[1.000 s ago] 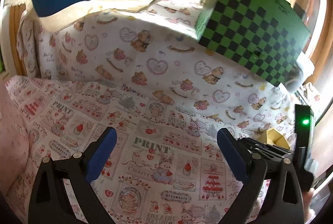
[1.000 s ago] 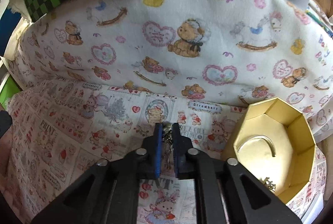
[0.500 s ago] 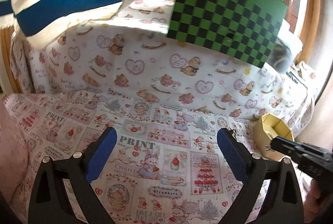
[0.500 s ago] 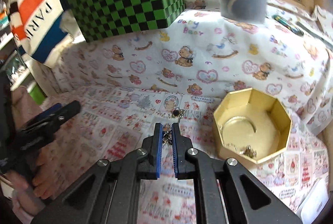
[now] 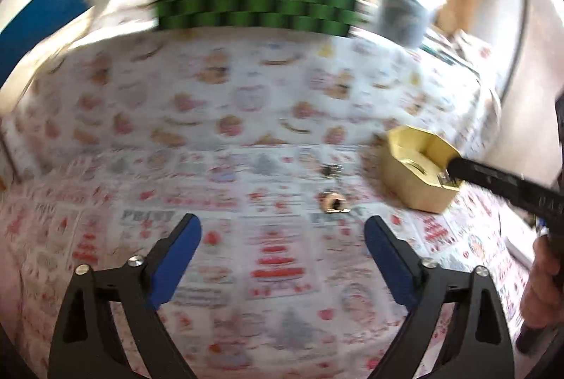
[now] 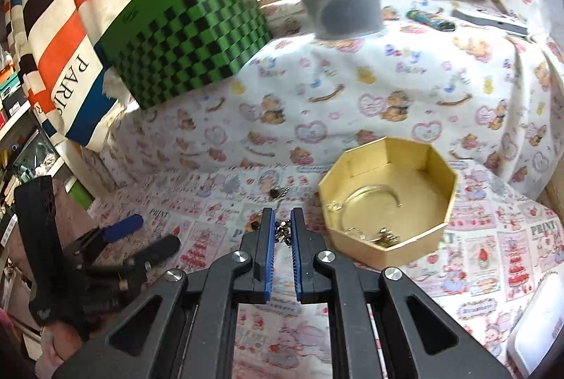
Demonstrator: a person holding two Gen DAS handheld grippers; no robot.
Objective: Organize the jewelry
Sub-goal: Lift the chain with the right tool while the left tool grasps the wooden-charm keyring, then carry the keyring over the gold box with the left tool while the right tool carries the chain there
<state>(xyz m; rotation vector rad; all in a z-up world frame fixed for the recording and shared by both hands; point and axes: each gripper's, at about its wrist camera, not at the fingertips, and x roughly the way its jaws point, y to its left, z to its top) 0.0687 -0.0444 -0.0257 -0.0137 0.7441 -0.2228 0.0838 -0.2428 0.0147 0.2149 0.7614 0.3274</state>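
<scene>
Moved: both hands have swung toward the gold octagonal cardboard box [image 6: 387, 199]; the right gripper [image 6: 282, 231] has lifted its small dark metal charm piece [image 6: 282, 233] off the printed cloth bedcover [image 6: 493, 255] and now holds it just left of the box.
Right gripper: nearly closed, pinching the charm piece between its blue pads.
Left gripper: [image 5: 282, 238] jaws wide and closing, nothing between them; it hangs over the cloth, left of the box.
Done: a thin gold bangle [image 6: 373, 196] and a few small gold pieces [image 6: 384, 238] already lie inside the box.
Left: the held piece is not yet over the box; a small dark trinket [image 6: 276, 193] and a round ring-like piece [image 5: 333, 204] lie on the cloth left of the box.
Hard to make out: the left view is motion-blurred, so the loose pieces' exact kind is unclear; the pieces in the box are too small to name.
</scene>
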